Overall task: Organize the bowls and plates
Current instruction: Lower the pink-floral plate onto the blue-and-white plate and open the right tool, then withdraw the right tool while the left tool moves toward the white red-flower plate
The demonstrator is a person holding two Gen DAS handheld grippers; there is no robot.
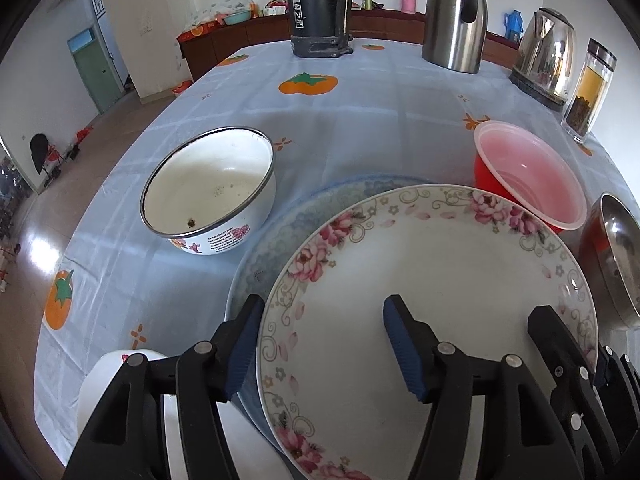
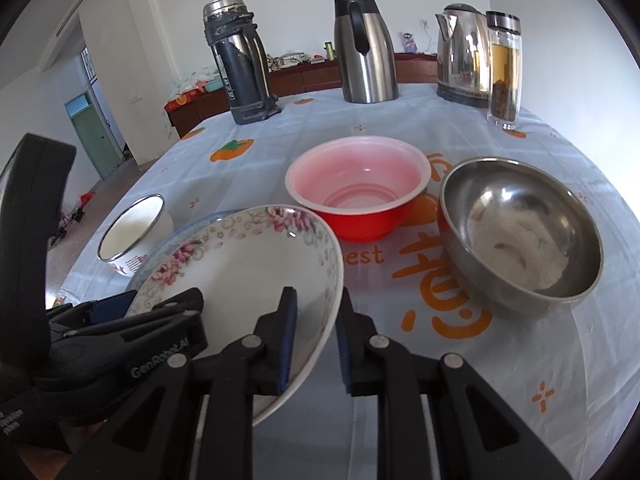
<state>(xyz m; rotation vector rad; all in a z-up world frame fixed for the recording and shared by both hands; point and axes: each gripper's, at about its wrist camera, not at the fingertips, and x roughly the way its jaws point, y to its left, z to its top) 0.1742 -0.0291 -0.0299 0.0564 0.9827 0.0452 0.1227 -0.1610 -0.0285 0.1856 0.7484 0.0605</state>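
Observation:
A white plate with pink flowers [image 1: 432, 288] lies tilted on top of a blue-patterned plate [image 1: 288, 224]. It also shows in the right wrist view [image 2: 248, 264]. My left gripper [image 1: 320, 344] is open, its fingers astride the flowered plate's left rim. My right gripper [image 2: 316, 344] is shut on the flowered plate's right rim. A white enamel bowl [image 1: 208, 192] stands to the left, a red plastic bowl [image 2: 356, 192] behind, and a steel bowl [image 2: 520, 232] to the right. A white dish [image 1: 120, 376] peeks out under my left gripper.
At the table's far edge stand a dark thermos [image 2: 240, 64], a steel carafe [image 2: 366, 48], an electric kettle [image 2: 460, 52] and a glass tea bottle [image 2: 504, 72]. The cloth [image 1: 360, 112] has orange fruit prints. The floor drops off to the left.

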